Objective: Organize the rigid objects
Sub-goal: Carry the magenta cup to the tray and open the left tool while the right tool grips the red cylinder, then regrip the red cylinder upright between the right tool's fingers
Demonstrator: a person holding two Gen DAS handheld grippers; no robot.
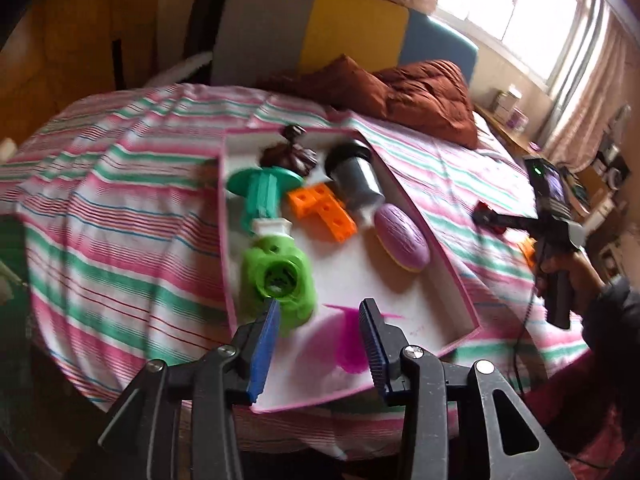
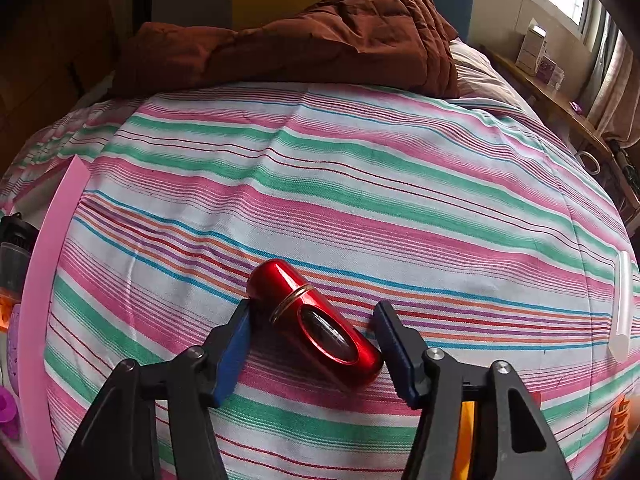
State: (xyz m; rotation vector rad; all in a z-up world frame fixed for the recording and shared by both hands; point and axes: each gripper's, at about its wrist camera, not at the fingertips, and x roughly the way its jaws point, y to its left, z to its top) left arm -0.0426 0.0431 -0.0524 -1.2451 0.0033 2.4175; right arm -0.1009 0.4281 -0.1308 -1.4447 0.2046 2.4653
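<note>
A white tray with a pink rim point(image 1: 448, 276) lies on the striped bedspread. It holds a green toy point(image 1: 276, 276), a teal piece point(image 1: 262, 188), an orange block point(image 1: 326, 210), a grey-and-black cylinder point(image 1: 358, 178), a purple oval point(image 1: 402, 238) and a blurred magenta piece point(image 1: 348, 344). My left gripper point(image 1: 320, 306) hangs over the tray's near end, open, its pads standing clear on either side of the magenta piece. On the bedspread to the right, a shiny red capsule point(image 2: 316, 324) lies slantwise between my right gripper's point(image 2: 313, 308) pads, which touch it at both ends.
A brown quilt point(image 2: 320, 36) is bunched at the head of the bed. A clear stick point(image 2: 622, 308) and an orange toy point(image 2: 616, 432) lie on the bedspread at the right. The tray's rim point(image 2: 44, 280) stands left of the capsule. A person's hand point(image 1: 568, 276) holds the right gripper.
</note>
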